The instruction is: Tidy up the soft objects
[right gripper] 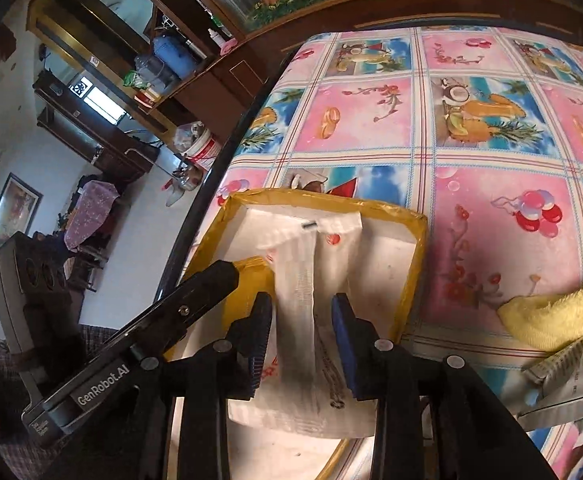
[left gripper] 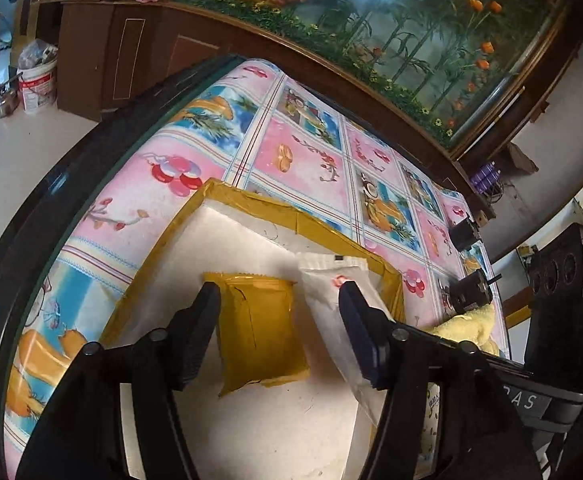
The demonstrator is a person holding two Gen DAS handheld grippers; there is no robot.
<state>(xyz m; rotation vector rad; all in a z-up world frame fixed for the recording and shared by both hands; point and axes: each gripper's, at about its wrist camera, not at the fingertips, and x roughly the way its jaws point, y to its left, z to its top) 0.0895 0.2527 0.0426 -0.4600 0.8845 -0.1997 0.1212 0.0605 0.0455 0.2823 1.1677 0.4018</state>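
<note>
Foam-lined yellow-taped box point(left gripper: 247, 200) under both grippers, white packet point(right gripper: 311, 320) inside it between right gripper point(right gripper: 301, 334) fingers, not clearly gripped, yellow packet point(left gripper: 257, 332) lying between wide-open left gripper point(left gripper: 279, 320) fingers, untouched

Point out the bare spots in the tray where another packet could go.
The white foam tray with yellow taped rim is bare along its far wall, beyond the yellow packet, and on the near floor below that packet. The right side is crowded by the white packet.
</note>
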